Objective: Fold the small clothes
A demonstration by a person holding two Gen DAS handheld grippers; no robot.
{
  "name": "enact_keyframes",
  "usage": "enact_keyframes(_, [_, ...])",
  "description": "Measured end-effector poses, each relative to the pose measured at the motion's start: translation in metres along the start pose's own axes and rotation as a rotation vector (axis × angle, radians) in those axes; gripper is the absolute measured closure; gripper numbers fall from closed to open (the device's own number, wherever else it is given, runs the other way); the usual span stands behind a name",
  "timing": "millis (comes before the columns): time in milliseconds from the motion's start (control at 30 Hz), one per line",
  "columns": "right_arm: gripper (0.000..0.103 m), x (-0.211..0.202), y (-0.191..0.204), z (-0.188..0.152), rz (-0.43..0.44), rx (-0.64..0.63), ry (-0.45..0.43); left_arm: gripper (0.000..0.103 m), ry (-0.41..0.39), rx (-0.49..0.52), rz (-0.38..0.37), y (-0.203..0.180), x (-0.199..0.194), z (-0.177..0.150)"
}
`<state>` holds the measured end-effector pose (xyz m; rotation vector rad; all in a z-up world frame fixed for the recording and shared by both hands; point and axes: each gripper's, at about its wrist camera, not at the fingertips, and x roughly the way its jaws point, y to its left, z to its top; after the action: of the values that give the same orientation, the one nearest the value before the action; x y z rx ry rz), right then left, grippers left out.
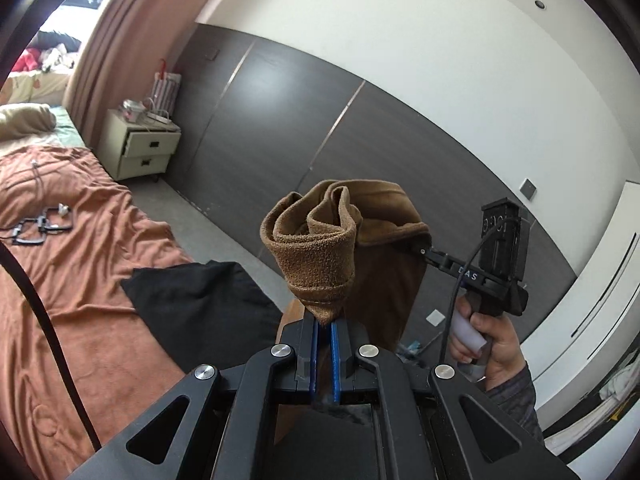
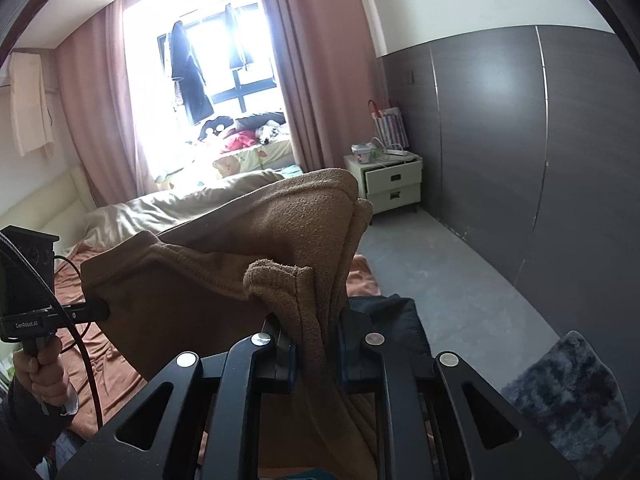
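Note:
A brown fleecy garment (image 1: 316, 248) hangs in the air between both grippers, above the bed. My left gripper (image 1: 325, 326) is shut on a bunched corner of it, the cloth standing up in folds over the blue pads. The right gripper (image 1: 420, 249) shows at the right of the left wrist view, held by a hand (image 1: 486, 348), pinching the garment's other edge. In the right wrist view the right gripper (image 2: 316, 354) is shut on a thick fold of the brown garment (image 2: 224, 280). The left gripper (image 2: 102, 308) grips the far edge at the left.
A bed with an orange-brown sheet (image 1: 72, 248) lies below, with a black garment (image 1: 200, 304) on its near part and cables (image 1: 40, 228). A cream nightstand (image 1: 140, 148) stands by the dark wall panels. A grey fluffy rug (image 2: 572, 396) lies on the floor.

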<state>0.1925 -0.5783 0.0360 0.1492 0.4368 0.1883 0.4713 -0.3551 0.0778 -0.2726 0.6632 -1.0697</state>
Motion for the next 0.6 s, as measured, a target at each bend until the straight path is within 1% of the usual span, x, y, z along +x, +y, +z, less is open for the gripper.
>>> enact_keyframes(100, [0.092,-0.002,0.003,-0.004,-0.025,0.024,0.008,0.098,0.021,-0.008,-0.026,0.004,0.019,0.000])
enact_keyframes(200, [0.092,0.003,0.004,-0.011,-0.049,0.034,0.028,0.098,0.044,-0.027,-0.021,0.021,0.041,0.001])
enact_keyframes(367, [0.092,0.039,0.016,-0.024,-0.064,0.071,0.083,0.098,0.083,-0.087,0.009,0.064,0.076,0.003])
enact_keyframes(467, [0.092,0.062,0.027,-0.028,-0.062,0.097,0.117,0.098,0.081,-0.118,0.018,0.087,0.090,0.010])
enact_keyframes(600, [0.092,0.086,0.045,-0.028,-0.068,0.098,0.151,0.099,0.085,-0.146,0.035,0.118,0.108,0.020])
